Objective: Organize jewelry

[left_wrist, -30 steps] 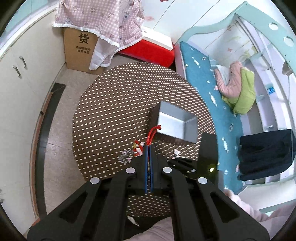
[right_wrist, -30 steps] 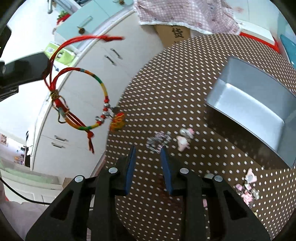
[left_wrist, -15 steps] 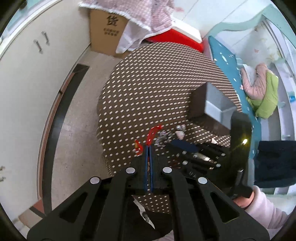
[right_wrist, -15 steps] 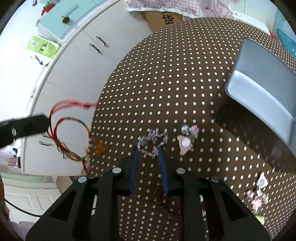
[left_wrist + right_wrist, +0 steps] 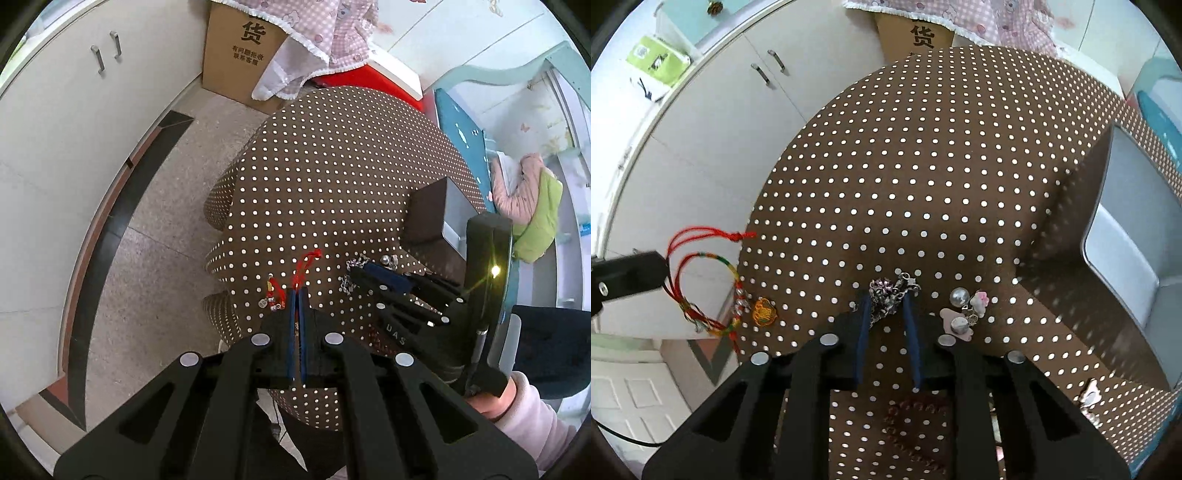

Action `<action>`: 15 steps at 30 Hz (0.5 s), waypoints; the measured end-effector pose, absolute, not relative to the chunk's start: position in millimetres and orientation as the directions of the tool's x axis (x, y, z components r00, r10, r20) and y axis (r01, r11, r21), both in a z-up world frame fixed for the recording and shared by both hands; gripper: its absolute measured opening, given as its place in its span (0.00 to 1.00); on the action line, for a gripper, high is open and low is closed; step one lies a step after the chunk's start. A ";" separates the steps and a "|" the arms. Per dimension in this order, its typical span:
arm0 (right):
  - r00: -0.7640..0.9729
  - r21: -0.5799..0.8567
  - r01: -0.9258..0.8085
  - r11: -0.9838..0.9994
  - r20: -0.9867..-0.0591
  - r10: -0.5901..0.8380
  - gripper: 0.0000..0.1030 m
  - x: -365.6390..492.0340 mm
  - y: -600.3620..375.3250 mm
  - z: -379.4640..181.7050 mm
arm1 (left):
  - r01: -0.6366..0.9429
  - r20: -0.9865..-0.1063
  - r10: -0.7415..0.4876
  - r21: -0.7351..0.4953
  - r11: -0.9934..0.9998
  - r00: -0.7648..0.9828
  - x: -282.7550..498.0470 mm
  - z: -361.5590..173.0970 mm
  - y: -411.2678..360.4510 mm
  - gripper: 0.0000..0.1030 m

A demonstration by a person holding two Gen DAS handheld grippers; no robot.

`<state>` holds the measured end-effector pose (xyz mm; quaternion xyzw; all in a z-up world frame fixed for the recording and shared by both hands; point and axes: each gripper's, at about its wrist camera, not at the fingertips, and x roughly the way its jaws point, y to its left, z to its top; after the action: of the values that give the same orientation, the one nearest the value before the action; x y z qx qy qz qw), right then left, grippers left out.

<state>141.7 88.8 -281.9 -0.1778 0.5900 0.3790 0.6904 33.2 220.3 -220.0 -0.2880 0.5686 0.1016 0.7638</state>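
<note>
My left gripper [image 5: 297, 291] is shut on a red cord bracelet [image 5: 306, 264] with coloured beads and a gold charm. It hangs at the left edge of the brown dotted table [image 5: 332, 166]. In the right wrist view the bracelet [image 5: 701, 284] dangles beside the table edge. My right gripper [image 5: 886, 301] points down at a tangled silver chain [image 5: 890, 290], which lies between its blue pads. Its jaws are closing and a gap still shows. A grey open box [image 5: 1119, 258] stands at the right. In the left wrist view the right gripper [image 5: 356, 278] is low over the chain [image 5: 347, 284].
Pearl and pink charms [image 5: 964, 310] lie just right of the chain. More pink pieces [image 5: 1089, 397] lie near the front right edge. A cardboard box [image 5: 240, 55], white cabinets [image 5: 74, 110] and a red case [image 5: 354, 77] stand beyond the table. A hand [image 5: 491, 402] holds the right gripper.
The left gripper has sunk with the bracelet toward the table's left edge. The right gripper has come down over the silver chain and its jaws have narrowed.
</note>
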 end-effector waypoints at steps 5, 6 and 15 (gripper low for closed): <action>0.036 0.176 -0.739 0.650 -0.954 0.299 0.07 141.5 90.9 -284.1 | -0.489 -0.927 -0.177 -0.329 0.808 0.331 34.0 -222.9 222.0 0.01; 0.028 0.188 -0.727 0.660 -0.953 0.302 0.06 144.0 89.6 -284.6 | -0.489 -0.926 -0.178 -0.330 0.807 0.332 35.5 -222.9 221.7 0.01; -0.002 0.282 -0.650 0.705 -0.929 0.370 0.06 156.6 57.0 -265.5 | -0.450 -0.919 -0.182 -0.335 0.828 0.350 46.1 -213.6 210.9 0.01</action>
<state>156.6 57.0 -265.5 -0.1159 0.6059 0.3660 0.6968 46.1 210.9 -213.6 -0.2803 0.5632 0.0868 0.7724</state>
